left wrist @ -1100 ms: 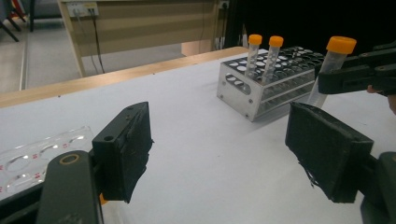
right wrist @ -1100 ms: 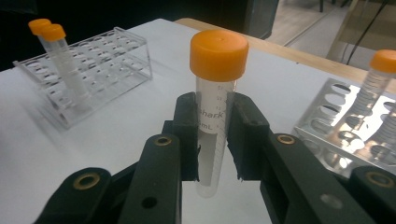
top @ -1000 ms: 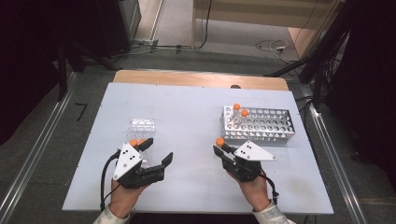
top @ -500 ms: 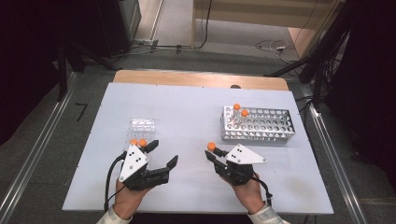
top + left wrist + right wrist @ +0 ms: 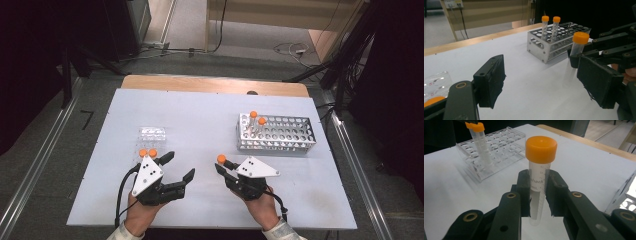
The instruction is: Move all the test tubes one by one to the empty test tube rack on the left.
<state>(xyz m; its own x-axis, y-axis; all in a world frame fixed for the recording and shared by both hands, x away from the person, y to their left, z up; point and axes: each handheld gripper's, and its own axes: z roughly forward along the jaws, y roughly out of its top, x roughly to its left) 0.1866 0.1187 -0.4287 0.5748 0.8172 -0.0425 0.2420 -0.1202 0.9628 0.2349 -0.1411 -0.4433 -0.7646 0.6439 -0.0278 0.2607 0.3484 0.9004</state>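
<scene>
Right gripper (image 5: 223,167), lower centre of the high view: its black jaws are clamping a clear plastic tube with an orange screw cap (image 5: 539,175) around the upper body, just below the cap. In the right gripper view the tube is standing upright between the pads, its cap above them and its tip above the white tabletop (image 5: 210,120).

Left gripper (image 5: 178,166), lower left of the high view: jaws are gaping wide and holding nothing.

The perforated metal tube rack (image 5: 280,134), right of centre, is carrying two orange-capped tubes (image 5: 257,122) at its left end. A clear plastic rack (image 5: 151,134) is sitting left of centre, just beyond the left gripper.
</scene>
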